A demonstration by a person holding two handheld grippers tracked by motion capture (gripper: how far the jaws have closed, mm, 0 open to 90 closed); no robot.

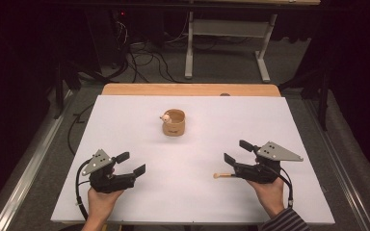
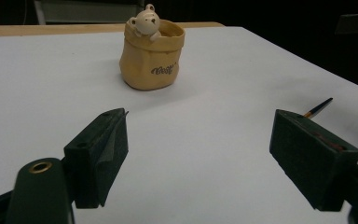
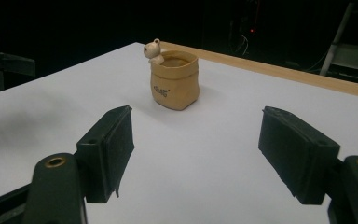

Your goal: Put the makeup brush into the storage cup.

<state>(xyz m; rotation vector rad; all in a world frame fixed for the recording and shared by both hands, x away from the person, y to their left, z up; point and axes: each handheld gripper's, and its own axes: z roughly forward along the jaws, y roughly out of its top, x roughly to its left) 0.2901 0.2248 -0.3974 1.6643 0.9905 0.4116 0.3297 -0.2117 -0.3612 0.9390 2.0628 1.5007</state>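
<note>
The tan pot [image 1: 174, 122] with a small bear figure [image 1: 164, 117] on its left rim stands upright on the white table [image 1: 125, 120], at mid-width toward the far side. The left gripper [image 1: 131, 163] and right gripper [image 1: 236, 152] rest near the front, well apart, both with jaws spread and holding nothing. 1 thin brush [image 1: 223, 175] lies flat just beside the right gripper's near jaw. Bare white surface lies between both grippers and the pot.
</note>
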